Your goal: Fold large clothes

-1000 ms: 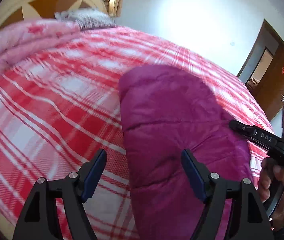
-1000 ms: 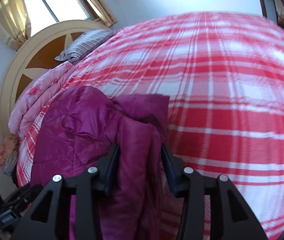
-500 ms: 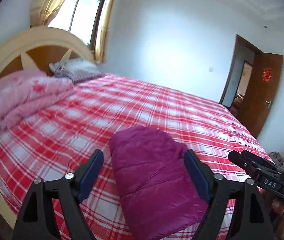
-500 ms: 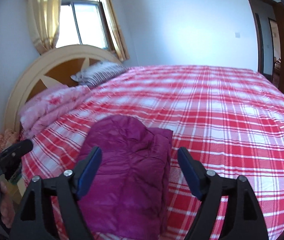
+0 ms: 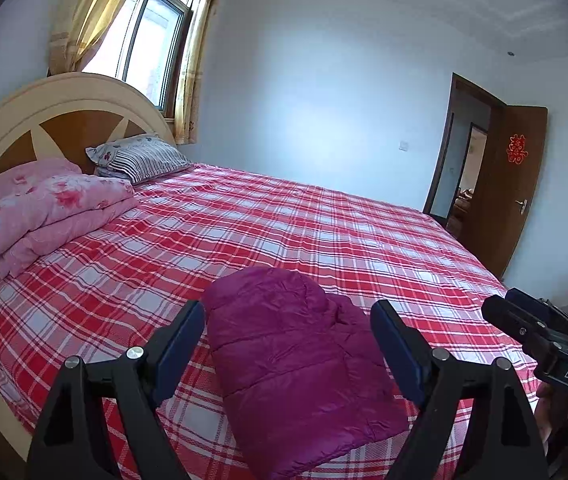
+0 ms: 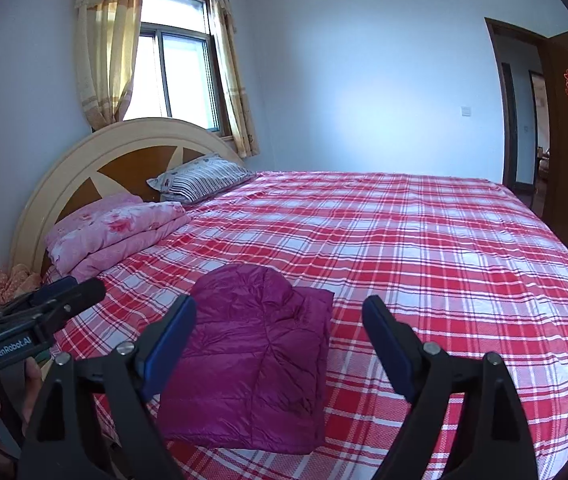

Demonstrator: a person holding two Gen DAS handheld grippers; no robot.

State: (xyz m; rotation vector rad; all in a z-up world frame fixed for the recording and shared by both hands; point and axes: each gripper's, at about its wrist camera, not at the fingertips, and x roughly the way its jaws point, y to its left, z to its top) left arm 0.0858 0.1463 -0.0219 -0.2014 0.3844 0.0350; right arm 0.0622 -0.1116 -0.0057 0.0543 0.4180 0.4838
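The folded purple jacket (image 5: pixel 295 364) lies on the plaid bed (image 5: pixel 323 232), ahead of and below both sets of fingers. The left gripper (image 5: pixel 288 346) is spread and empty. The right gripper (image 6: pixel 280 340) has just been opening; its fingers are released, nothing between them.

A: Your jacket (image 5: pixel 299 364) reads as quilted cloth with a slight sheen.
B: Noted. Your bed (image 6: pixel 423 248) sheet is matt woven plaid; headboard (image 6: pixel 84 172) smooth glossy wood.
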